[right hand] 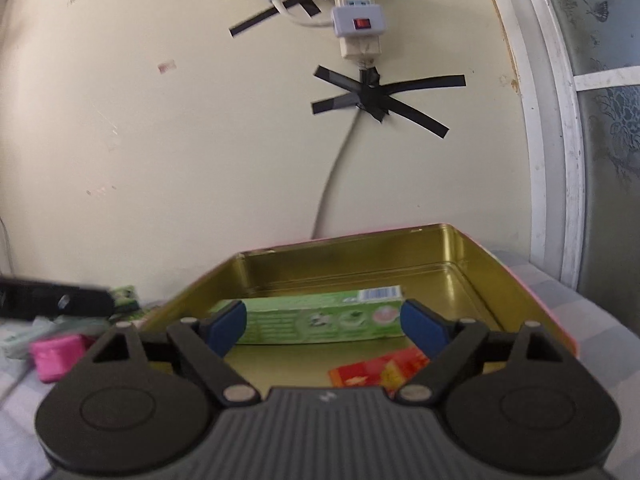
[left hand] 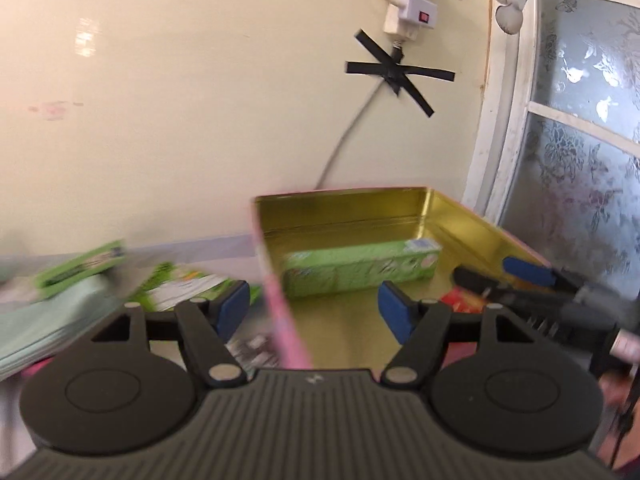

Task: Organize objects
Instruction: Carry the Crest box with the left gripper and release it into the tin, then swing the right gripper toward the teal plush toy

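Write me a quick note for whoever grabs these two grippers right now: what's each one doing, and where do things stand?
Left gripper: open, empty, straddling the tin's pink left wall.
Right gripper: open, empty, over the tin's near end.
Done: green box and red packet lie inside the tin.
Left: pink item, green packets and pale green stack still sit outside, left of the tin. Pictures are blurred, so check these items.

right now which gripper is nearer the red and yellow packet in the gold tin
Right. The right gripper hovers directly over the red and yellow packet; the left gripper straddles the tin's left wall.
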Demonstrator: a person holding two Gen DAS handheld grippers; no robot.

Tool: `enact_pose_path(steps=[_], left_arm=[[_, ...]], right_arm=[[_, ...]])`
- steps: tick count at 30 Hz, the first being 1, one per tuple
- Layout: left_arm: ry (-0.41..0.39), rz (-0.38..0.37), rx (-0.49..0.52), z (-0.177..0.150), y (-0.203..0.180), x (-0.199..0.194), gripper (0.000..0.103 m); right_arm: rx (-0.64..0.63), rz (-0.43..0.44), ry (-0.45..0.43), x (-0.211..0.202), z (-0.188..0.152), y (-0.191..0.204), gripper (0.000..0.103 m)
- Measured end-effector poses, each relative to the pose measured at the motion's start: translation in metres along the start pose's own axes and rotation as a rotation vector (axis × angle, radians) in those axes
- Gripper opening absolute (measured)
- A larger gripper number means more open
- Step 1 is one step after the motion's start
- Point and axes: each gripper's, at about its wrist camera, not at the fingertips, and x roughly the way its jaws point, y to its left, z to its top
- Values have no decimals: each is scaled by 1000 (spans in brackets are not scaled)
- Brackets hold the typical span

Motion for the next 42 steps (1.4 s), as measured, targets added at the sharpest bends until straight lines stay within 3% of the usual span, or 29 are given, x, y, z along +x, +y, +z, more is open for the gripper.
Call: enact_pose_path(steps=[6,11,16,18,21,33,42], left_arm=[[58,118,9,-51,26,-50,73],[121,193,-45,-95,52,-70,73],[140,308,-47,-137,71,-76,73],[85,282,-108,-138,80,-87,74],[80,291,-111,-139,81,-84,74],[86,306,-100,-142,74,-86,74],[86,313,-98,-141,74,-83,74]], right_arm=[[72,84,-9,-45,-16,33,88],[92,160,76,-70,-49,74,88],[1,165,176,-79,-81,113,68],[-82,167,160,-86,-87,126,63],[-137,172,161,-86,-90,133,62],[-11,175,201,-79,-88,113,64],[-36,195,175,-83,-89,117,67]])
